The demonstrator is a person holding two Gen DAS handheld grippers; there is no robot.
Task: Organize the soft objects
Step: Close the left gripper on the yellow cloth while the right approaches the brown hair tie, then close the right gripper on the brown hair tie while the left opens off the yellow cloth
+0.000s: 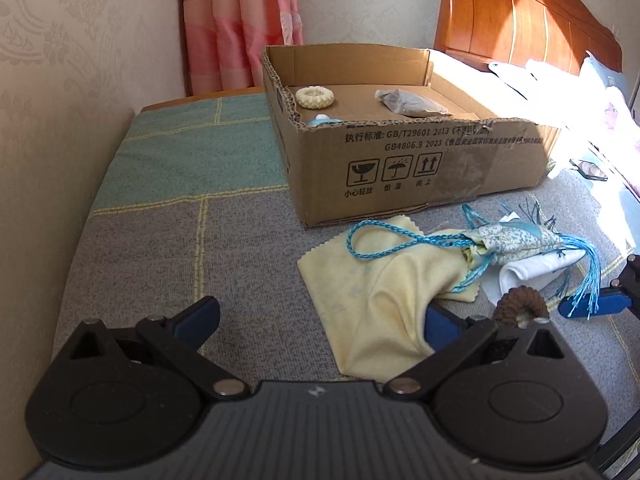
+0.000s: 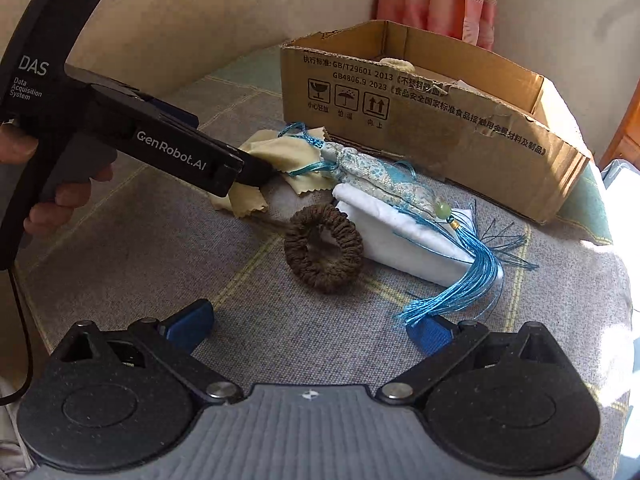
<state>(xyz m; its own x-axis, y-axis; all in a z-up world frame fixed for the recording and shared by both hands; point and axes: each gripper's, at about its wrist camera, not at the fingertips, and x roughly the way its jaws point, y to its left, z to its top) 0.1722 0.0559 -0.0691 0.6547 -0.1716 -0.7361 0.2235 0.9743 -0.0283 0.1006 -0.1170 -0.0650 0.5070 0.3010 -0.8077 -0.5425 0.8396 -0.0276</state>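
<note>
A pale yellow cloth (image 1: 380, 280) lies rumpled on the bedspread, one fold rising against the right finger of my open left gripper (image 1: 320, 320). Beyond it, a blue brocade pouch (image 1: 516, 238) with cord and tassel rests on a folded white cloth (image 1: 532, 270). A brown scrunchie (image 2: 324, 254) lies just ahead of my open right gripper (image 2: 312, 328), and the tassel (image 2: 452, 288) ends at that gripper's right finger. In the right wrist view, my left gripper (image 2: 262, 172) touches the yellow cloth (image 2: 280, 152). The cardboard box (image 1: 400, 156) holds a cream scrunchie (image 1: 316, 97) and a grey pouch (image 1: 412, 104).
The box stands on a grey and green checked bedspread (image 1: 180, 240) near a wall and a pink curtain (image 1: 240, 20). A wooden headboard (image 1: 520, 16) and sunlit bedding lie at the right. A hand (image 2: 60, 200) holds the left gripper.
</note>
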